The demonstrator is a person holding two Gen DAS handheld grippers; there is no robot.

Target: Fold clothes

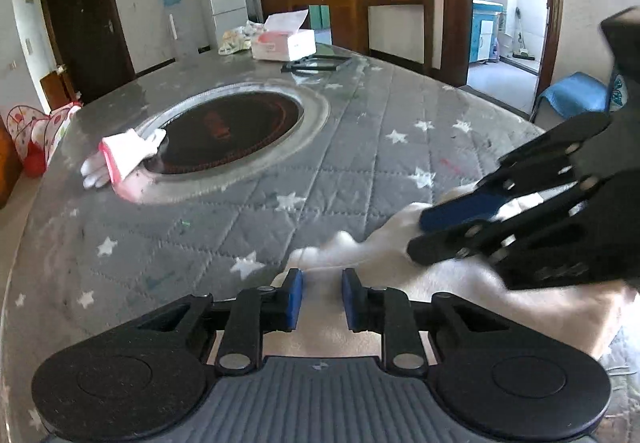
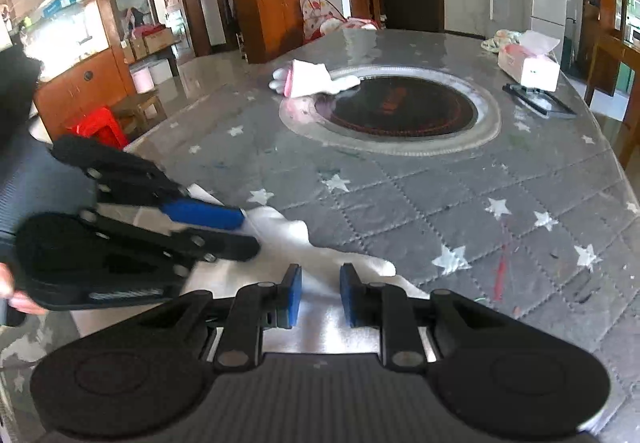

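Observation:
A white garment lies bunched at the near edge of the grey star-quilted table; it also shows in the right wrist view. My left gripper is open, its blue pads apart over the garment's near edge. My right gripper is open too, just above the white cloth. Each gripper shows in the other's view, the right one and the left one, both low over the garment. A folded white and pink garment lies by the round cooktop, also seen in the right wrist view.
A round black cooktop with a metal rim sits in the table's middle. A tissue box, a crumpled cloth and a flat black frame lie at the far end. A blue stool and a red stool stand beside the table.

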